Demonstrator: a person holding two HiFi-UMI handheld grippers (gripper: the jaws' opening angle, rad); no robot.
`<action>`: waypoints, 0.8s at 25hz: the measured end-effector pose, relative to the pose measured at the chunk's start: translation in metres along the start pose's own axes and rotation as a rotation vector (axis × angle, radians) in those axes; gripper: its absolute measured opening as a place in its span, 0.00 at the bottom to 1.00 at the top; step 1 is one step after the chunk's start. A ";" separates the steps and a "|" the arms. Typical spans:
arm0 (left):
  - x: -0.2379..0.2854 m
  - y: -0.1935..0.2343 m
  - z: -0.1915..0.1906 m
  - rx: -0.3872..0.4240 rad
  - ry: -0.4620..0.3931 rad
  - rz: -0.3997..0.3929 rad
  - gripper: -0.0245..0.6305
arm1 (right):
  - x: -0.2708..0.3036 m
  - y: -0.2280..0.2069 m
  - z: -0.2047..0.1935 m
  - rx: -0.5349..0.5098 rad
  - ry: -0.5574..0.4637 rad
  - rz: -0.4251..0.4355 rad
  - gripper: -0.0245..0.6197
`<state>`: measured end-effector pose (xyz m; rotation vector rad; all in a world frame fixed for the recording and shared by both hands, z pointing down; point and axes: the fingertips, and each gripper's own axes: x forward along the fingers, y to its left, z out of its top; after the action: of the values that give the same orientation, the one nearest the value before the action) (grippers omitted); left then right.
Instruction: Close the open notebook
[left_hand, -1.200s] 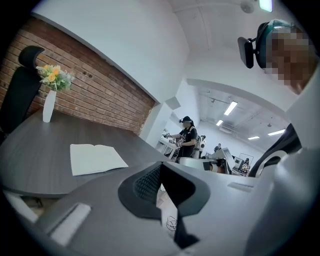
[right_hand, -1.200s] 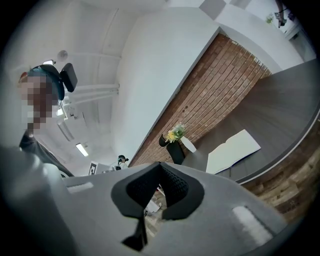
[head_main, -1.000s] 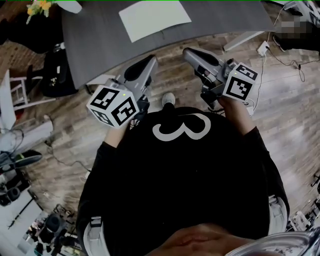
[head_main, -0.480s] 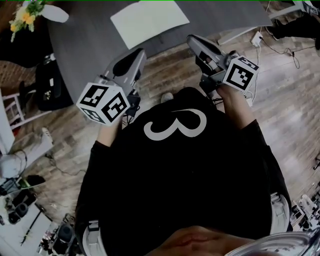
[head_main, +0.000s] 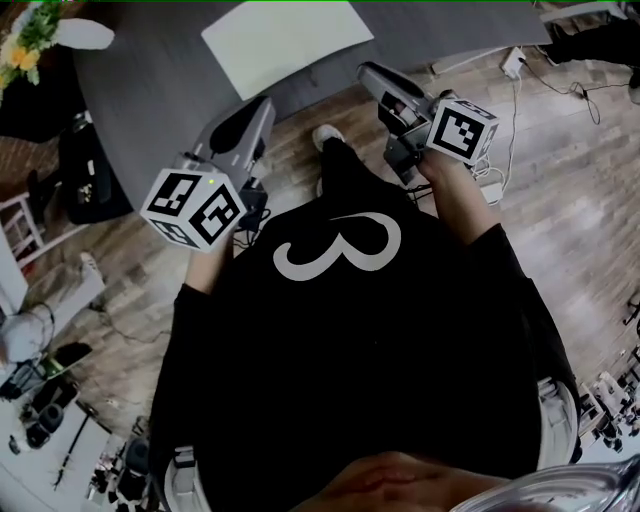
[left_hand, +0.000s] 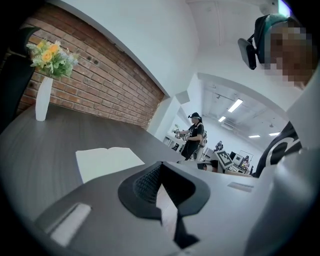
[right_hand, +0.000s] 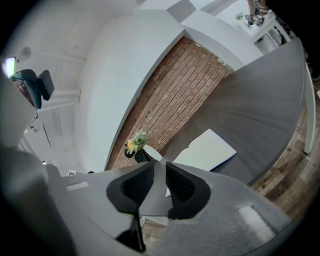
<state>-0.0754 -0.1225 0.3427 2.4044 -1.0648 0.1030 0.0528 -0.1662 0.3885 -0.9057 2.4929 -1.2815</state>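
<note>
The open notebook (head_main: 285, 40) lies with white pages up on the grey table (head_main: 150, 90), near its front edge. It also shows in the left gripper view as the notebook (left_hand: 107, 160) and in the right gripper view as the notebook (right_hand: 205, 150). My left gripper (head_main: 258, 110) hovers at the table edge, short of the notebook's left side. Its tips (left_hand: 160, 165) meet, with nothing held. My right gripper (head_main: 368, 72) is at the table edge by the notebook's right corner. Its jaws (right_hand: 160, 165) have just been opening and stand slightly apart, nothing between them.
A white vase of flowers (head_main: 40, 30) stands at the table's far left. A dark chair (head_main: 90, 160) sits left of the table. Cables and a power strip (head_main: 515, 60) lie on the wood floor at right. A person (left_hand: 192, 135) stands far off.
Both grippers have moved forward to the table edge, closer to the notebook. The person's foot has stepped forward between them.
</note>
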 end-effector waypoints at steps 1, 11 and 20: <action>0.003 0.004 0.001 -0.007 0.008 0.005 0.06 | 0.005 -0.005 0.000 0.019 0.008 0.004 0.17; 0.030 0.035 -0.003 -0.065 0.048 0.027 0.06 | 0.038 -0.049 0.001 0.269 0.009 0.006 0.36; 0.039 0.060 -0.016 -0.139 0.082 0.054 0.06 | 0.051 -0.101 -0.008 0.486 -0.003 -0.113 0.42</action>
<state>-0.0892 -0.1748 0.3922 2.2294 -1.0637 0.1408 0.0516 -0.2354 0.4782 -0.9234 2.0018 -1.8059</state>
